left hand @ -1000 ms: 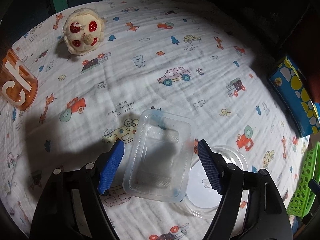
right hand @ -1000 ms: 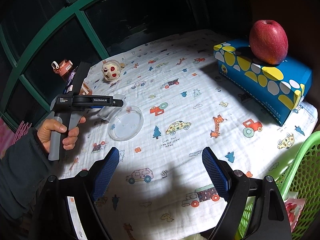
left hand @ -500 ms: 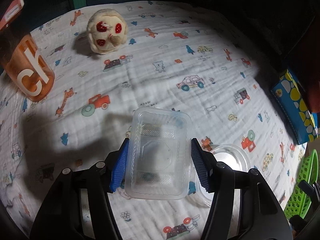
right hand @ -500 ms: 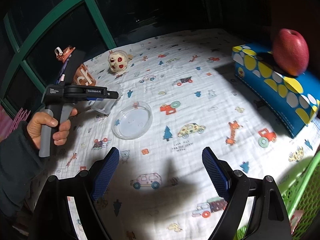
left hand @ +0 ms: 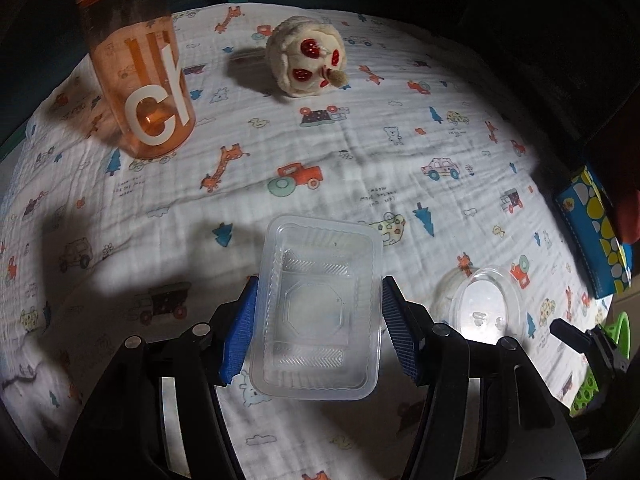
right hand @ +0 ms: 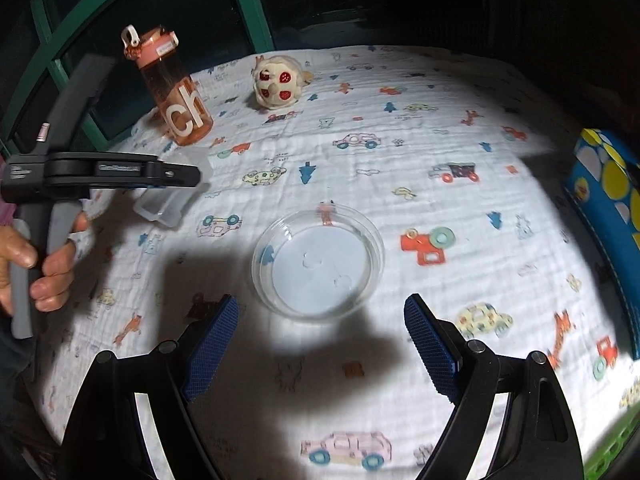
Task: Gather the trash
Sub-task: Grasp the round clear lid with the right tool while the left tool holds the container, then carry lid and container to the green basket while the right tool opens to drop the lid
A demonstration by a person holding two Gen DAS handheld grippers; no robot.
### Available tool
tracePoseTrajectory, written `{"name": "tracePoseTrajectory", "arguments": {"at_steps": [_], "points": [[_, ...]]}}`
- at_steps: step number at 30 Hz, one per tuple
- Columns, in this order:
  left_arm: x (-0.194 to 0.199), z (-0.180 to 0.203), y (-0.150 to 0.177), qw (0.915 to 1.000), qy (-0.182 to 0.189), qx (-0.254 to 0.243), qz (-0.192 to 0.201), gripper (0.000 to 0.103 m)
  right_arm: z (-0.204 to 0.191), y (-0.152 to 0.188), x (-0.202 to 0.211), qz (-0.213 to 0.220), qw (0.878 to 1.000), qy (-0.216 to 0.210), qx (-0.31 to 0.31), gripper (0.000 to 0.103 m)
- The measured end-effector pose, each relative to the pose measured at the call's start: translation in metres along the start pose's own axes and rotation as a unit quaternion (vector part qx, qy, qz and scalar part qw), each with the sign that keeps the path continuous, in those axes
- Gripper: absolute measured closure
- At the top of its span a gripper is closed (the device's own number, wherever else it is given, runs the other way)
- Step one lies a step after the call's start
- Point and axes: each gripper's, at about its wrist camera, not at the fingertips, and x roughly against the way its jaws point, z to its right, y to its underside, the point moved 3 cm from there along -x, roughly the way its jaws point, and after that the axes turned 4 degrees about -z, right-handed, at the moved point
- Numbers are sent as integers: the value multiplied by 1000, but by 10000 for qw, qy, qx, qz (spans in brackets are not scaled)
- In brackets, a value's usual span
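The left gripper [left hand: 316, 332] squeezes a clear plastic box [left hand: 318, 312] by its two long sides, and the box looks lifted off the white cloth [left hand: 360, 184] with little cars on it. The right gripper [right hand: 320, 340] is spread wide with nothing in it, just above a clear round lid [right hand: 318, 260] lying flat on the cloth. An orange bottle [right hand: 176, 92] and a soft toy [right hand: 276, 84] sit farther back.

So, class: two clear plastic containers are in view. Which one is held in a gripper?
The rectangular tray, clamped between the left gripper's blue pads. The round dish lies free on the cloth, ahead of the open right gripper.
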Motion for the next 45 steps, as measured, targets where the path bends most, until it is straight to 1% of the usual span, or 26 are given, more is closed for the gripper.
{"name": "tracePoseTrajectory", "arguments": {"at_steps": [5,11,15,21,25,29,31,37,38,41,45], "points": [[4,-9,5,10000,-10,41,10,44,-5,-6,-26,-171,9997,92,115,21],[8,-17,7,9999,12,113,12,44,-7,-12,-46,-313,9991,234,173,17],[8,-20,10,9999,23,139,-8,44,-9,-15,-53,-357,9988,278,169,14],[7,-25,13,9998,28,199,-41,44,-12,-19,-63,-356,9982,408,241,13],[8,-26,14,9998,22,213,-51,44,-11,-20,-61,-316,9987,375,133,14],[10,-24,17,9998,29,194,-53,44,-11,-16,-53,-301,9990,315,20,14],[12,-21,19,9998,47,173,-43,44,-12,-13,-47,-282,9989,361,30,14],[25,-5,30,9999,116,45,13,44,-9,4,-14,-150,9992,354,-64,14],[28,-2,31,9999,130,24,24,44,-8,9,-3,-98,9993,347,-106,14],[36,13,38,9998,175,-82,64,44,-5,21,21,23,9990,408,-166,14],[47,43,50,9990,310,-305,97,44,6,39,53,152,9982,424,-392,14]]}}
